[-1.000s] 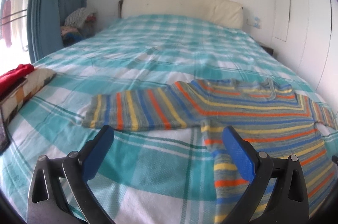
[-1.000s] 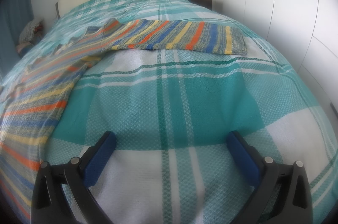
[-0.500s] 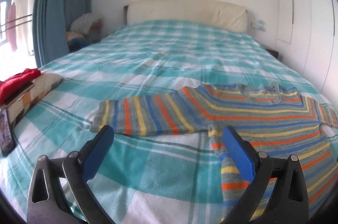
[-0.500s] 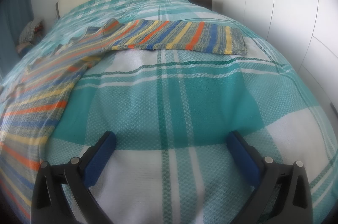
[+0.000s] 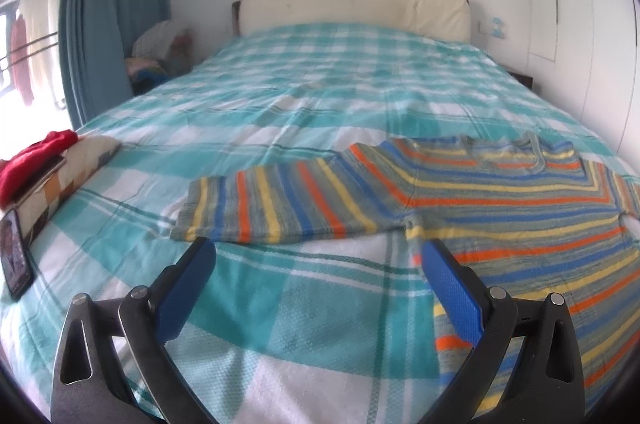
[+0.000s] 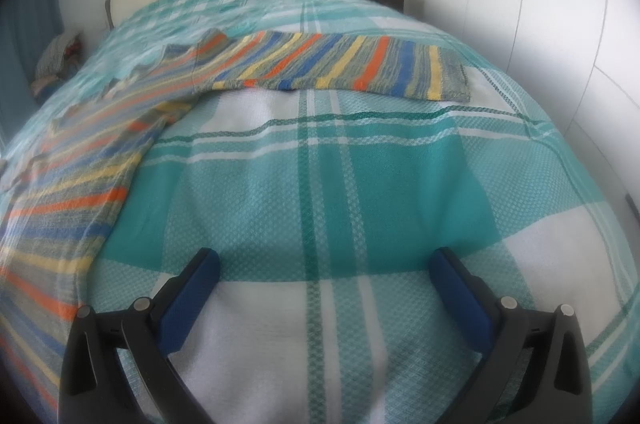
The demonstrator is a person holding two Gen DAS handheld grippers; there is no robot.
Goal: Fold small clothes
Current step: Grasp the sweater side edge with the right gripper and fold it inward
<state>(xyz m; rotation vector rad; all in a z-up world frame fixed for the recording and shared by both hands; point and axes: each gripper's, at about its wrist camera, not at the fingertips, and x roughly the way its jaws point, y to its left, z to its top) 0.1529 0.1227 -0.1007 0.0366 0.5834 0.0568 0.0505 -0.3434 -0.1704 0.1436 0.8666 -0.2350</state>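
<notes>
A small striped sweater [image 5: 480, 192] in orange, blue, yellow and grey lies flat on the bed with both sleeves spread out. Its left sleeve [image 5: 272, 208] reaches toward the left wrist view's centre. My left gripper [image 5: 316, 256] is open and empty, just short of that sleeve's near edge. In the right wrist view the other sleeve [image 6: 340, 68] lies across the far middle and the body [image 6: 80, 164] runs down the left. My right gripper [image 6: 324, 264] is open and empty over bare bedspread, well short of the sleeve.
The bed has a teal and white checked bedspread [image 5: 320, 96] and a cream headboard [image 5: 352, 8]. A red cloth [image 5: 36, 160] on a patterned cushion and a phone [image 5: 16, 264] lie at the left edge. White wardrobe doors [image 6: 560, 24] stand to the right.
My left gripper has tilted up and drawn back a little, so the sweater sits lower and farther in view. My right gripper has lifted slightly. The sweater has not moved.
</notes>
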